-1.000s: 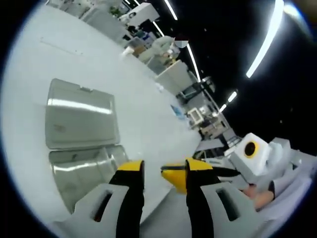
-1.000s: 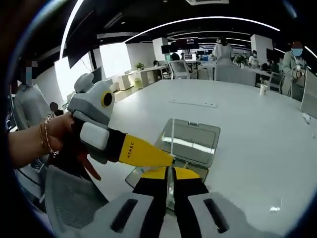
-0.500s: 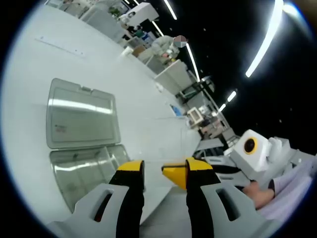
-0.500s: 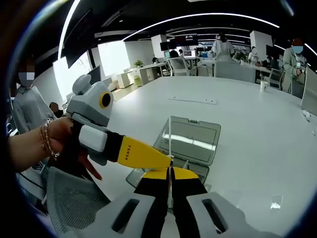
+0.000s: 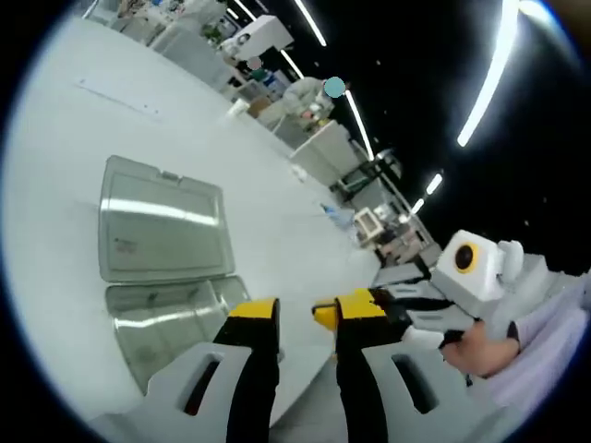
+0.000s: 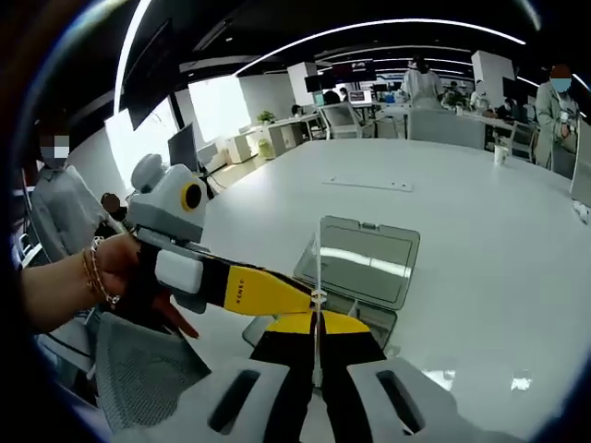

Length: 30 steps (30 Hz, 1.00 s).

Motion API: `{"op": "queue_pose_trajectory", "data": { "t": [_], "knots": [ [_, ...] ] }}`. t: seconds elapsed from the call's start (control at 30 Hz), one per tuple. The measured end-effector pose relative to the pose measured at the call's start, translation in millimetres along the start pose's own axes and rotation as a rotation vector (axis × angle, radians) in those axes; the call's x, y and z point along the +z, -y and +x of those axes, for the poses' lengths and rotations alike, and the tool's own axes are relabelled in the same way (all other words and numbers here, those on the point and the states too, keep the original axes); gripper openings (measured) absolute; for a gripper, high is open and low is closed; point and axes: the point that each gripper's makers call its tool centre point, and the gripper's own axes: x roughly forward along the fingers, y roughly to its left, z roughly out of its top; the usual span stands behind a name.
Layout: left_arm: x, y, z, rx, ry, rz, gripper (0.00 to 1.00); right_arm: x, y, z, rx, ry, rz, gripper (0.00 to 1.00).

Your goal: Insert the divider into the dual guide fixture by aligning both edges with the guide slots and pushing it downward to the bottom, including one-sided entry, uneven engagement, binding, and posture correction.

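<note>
R gripper (image 6: 315, 325) sits nearest in the right gripper view, jaws pinched tight on the thin clear divider (image 6: 317, 268), which stands edge-on and upright from the tips toward 12 o'clock. L gripper (image 6: 312, 297) comes in from 9 o'clock, yellow tip touching the same sheet just above R's tips. A second ago the sheet read as a faint, slightly leaning line; now it stands straight w/ the L tip right on it, so the posture looks corrected, though the divider is not yet in any slot.

Left gripper view: its own jaws (image 5: 305, 314) stand slightly apart, narrower than 1 s ago. Whether they pinch the sheet can't be told, as the clear sheet isn't legible there. R gripper's tip (image 5: 325, 314) pokes in at 3 o'clock beside L's right finger.

Beyond the tips in both views lies the clear fixture (image 6: 355, 277) w/ its lid open, flat on the white table (image 6: 480, 240), just under the divider.

View diffs: the right gripper view gives the divider's edge and both tips on it. The left gripper view gives the fixture's tray (image 5: 171, 323) and lid (image 5: 162, 221) more from above, plus the person's hand (image 5: 485, 341) at 4 o'clock. Office desks sit far off.
</note>
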Motion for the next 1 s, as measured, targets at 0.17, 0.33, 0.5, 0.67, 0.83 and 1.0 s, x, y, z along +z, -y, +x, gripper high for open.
{"op": "queue_pose_trajectory", "data": {
  "t": [0.17, 0.33, 0.5, 0.67, 0.83, 1.0],
  "knots": [
    [4.0, 4.0, -12, -0.063, 0.022, -0.002, 0.23, 8.8, -11, -1, -0.009, 0.024, -0.016, 0.00],
    [8.0, -1.2, -24, -0.069, 0.016, 0.034, 0.32, 12.3, -15, -2, -0.037, 0.028, -0.017, 0.00],
    [10.2, 5.7, -31, -0.112, 0.011, 0.090, 0.42, 17.3, -12, -4, -0.073, 0.032, -0.016, 0.00],
    [4.4, 15.9, -40, -0.151, -0.007, 0.259, 0.60, 11.1, -9, -3, -0.111, -0.006, 0.001, 0.00],
    [2.3, 23.4, -50, -0.169, 0.016, 0.384, 0.69, 3.1, -7, -1, -0.141, -0.049, 0.016, 0.00],
    [-3.5, 20.7, -65, -0.155, 0.007, 0.526, 0.75, 0.7, -6, 3, -0.168, -0.080, 0.066, 0.00]
  ]
}}
